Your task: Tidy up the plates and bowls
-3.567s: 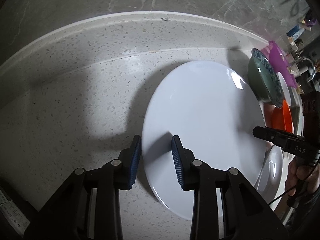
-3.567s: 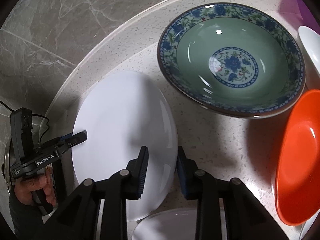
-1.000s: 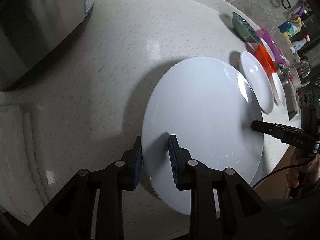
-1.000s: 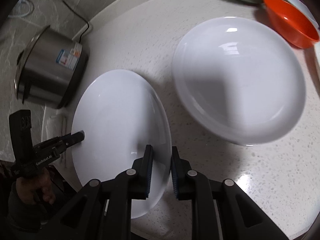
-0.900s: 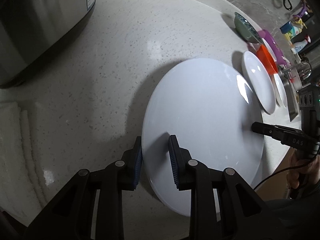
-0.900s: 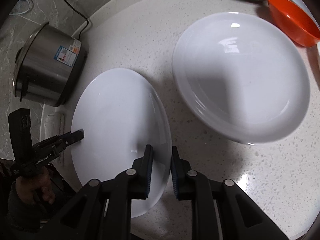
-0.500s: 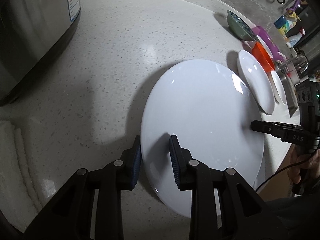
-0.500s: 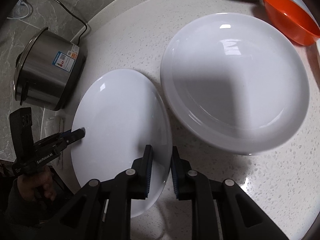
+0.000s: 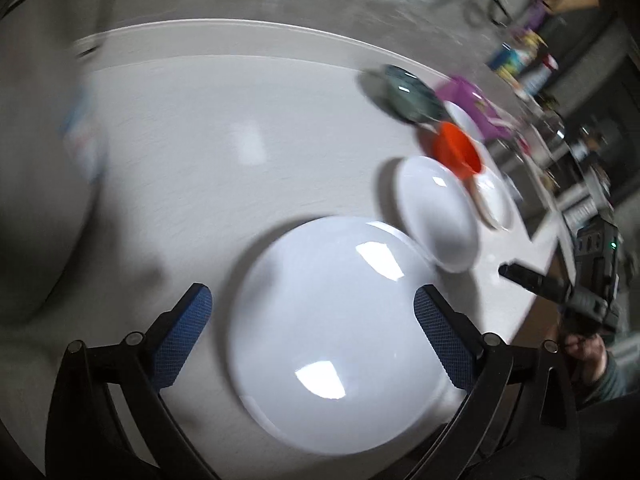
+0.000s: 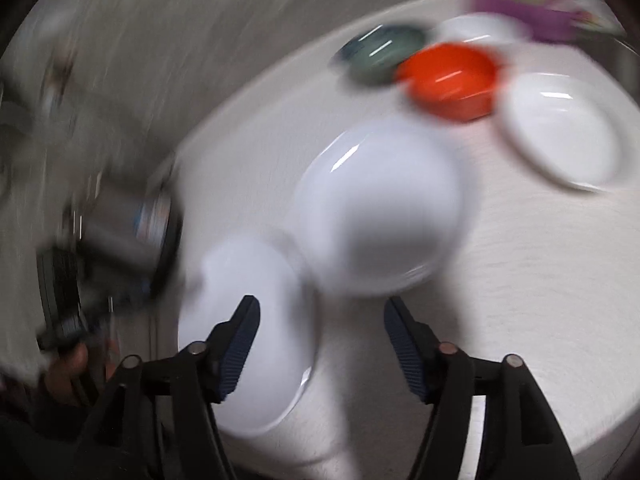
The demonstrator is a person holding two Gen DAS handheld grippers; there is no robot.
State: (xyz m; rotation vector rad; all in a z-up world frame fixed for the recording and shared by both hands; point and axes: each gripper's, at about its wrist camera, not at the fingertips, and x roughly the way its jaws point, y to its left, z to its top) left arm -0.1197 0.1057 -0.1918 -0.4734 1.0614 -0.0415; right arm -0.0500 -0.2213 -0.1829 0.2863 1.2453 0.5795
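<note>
Left gripper [image 9: 313,318]: jaws spread wide, blue pads [image 9: 182,334] facing inward, nothing clamped; fingers straddle big white plate [image 9: 332,336] from near side, no visible contact.

Right gripper [image 10: 322,344]: jaws spread wide, empty; left finger [image 10: 236,344] over same plate's right part, right finger clear of it.

In left wrist view, right gripper sits right of plate, apart from it, gripped by hand [image 9: 586,354]. Right wrist view heavily blurred.
</note>
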